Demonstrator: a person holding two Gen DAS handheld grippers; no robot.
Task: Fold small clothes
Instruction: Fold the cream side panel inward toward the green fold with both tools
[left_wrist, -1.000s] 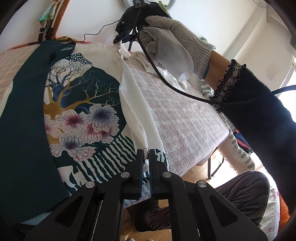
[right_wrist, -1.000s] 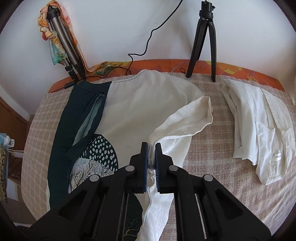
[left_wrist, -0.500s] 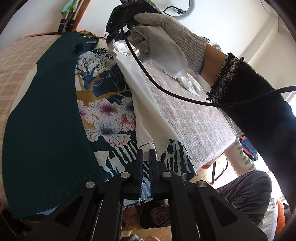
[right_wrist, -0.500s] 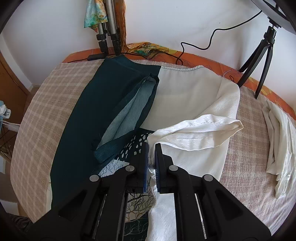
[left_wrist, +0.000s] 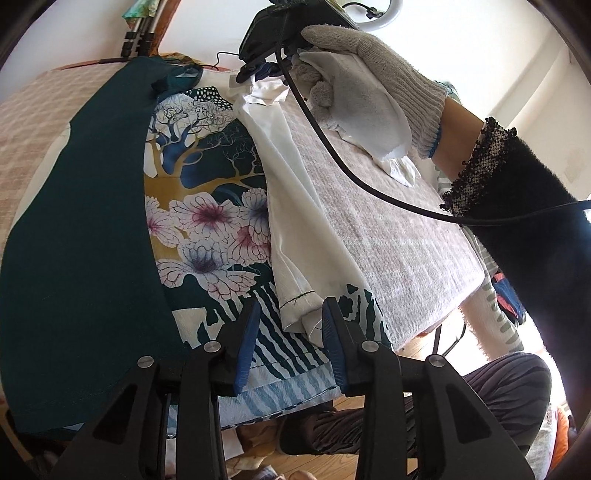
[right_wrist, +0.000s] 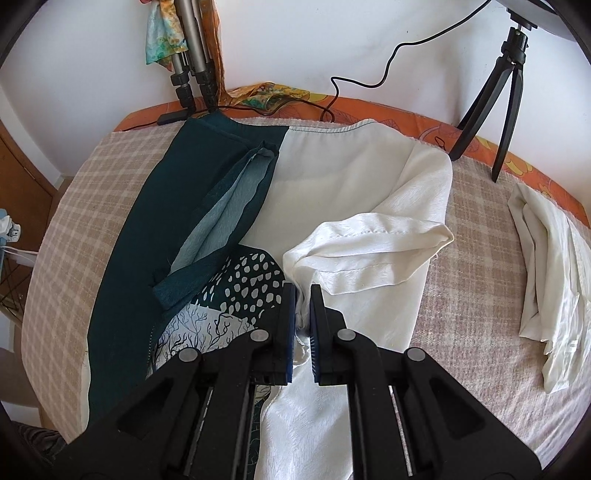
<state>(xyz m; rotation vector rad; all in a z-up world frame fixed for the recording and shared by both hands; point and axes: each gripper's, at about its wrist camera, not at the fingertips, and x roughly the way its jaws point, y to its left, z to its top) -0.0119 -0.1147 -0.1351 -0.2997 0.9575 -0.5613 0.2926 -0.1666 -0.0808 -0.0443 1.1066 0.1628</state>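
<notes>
Left wrist view, printed blouse (left_wrist: 207, 221), no writing legible, left jaws apart.

- Printed garment (right_wrist: 229, 206) spread flat on checked cover (right_wrist: 476, 280), reaching back to the far edge.
- Folded-over side panel (right_wrist: 373, 254) lying on the garment, right of centre.
- Folded shirt (right_wrist: 546, 295) on the cover, well apart to the right.
- Tripod (right_wrist: 506, 99) behind, right; second tripod (right_wrist: 192, 70) behind, left.
</notes>
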